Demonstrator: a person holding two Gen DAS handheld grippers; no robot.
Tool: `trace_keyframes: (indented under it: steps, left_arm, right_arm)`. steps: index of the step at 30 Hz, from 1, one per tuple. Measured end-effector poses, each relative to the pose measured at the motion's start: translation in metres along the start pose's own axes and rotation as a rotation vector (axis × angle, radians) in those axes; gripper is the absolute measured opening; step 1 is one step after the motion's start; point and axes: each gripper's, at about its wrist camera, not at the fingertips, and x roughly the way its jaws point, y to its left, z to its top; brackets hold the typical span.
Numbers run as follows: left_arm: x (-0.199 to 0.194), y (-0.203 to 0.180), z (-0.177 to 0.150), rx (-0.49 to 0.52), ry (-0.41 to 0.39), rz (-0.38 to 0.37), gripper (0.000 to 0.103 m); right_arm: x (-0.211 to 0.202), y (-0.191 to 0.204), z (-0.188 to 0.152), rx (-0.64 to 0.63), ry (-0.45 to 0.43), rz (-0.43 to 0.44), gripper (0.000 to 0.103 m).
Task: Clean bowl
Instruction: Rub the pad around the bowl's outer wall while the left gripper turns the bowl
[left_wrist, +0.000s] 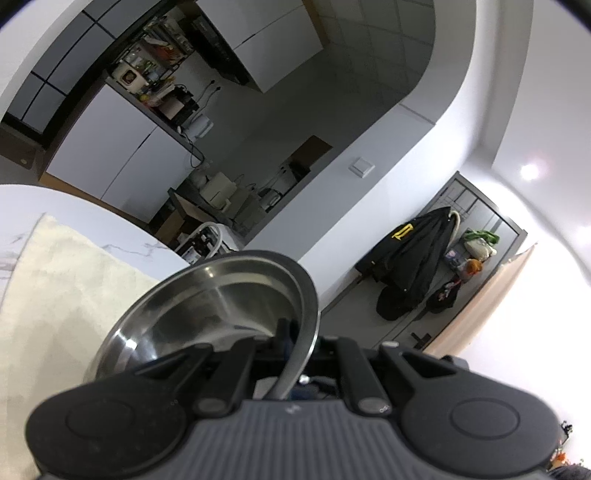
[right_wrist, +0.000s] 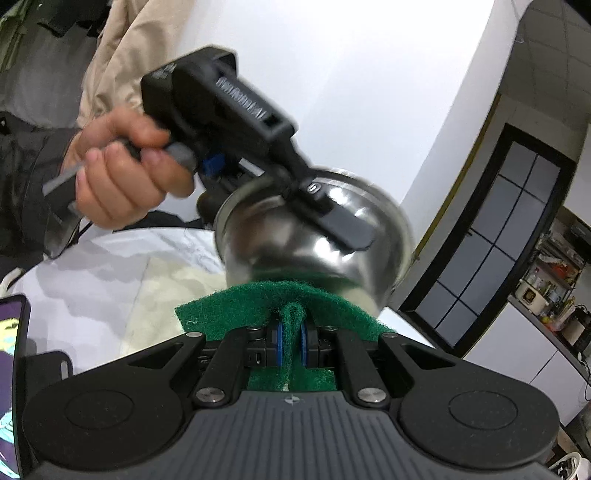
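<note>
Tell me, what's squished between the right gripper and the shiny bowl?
A green scrubbing pad. The right gripper pinches a fold of it, and its far edge meets the outside of the bowl. The right wrist view shows this.

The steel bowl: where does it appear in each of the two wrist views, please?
Left wrist view: the steel bowl is at lower centre, its inside showing, rim between the left gripper jaws.
Right wrist view: the bowl is at centre, seen from outside, above the green scouring pad.
Shared landmark: the cream cloth on the marble table.
</note>
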Motion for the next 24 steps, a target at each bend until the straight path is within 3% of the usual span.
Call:
trace_keyframes:
  steps: [8, 15, 24]
  left_arm:
    - [-0.001, -0.007, 0.002, 0.001, -0.007, -0.047, 0.005]
    - [-0.003, -0.006, 0.002, -0.001, -0.014, -0.044, 0.006]
    - [-0.009, 0.005, 0.005, -0.021, -0.034, 0.001, 0.006]
  right_arm:
    - [0.006, -0.011, -0.009, 0.034, 0.034, -0.052, 0.009]
    - [0.013, 0.002, -0.009, -0.005, 0.042, 0.011, 0.009]
    - [-0.001, 0.005, 0.002, -0.001, -0.035, 0.048, 0.009]
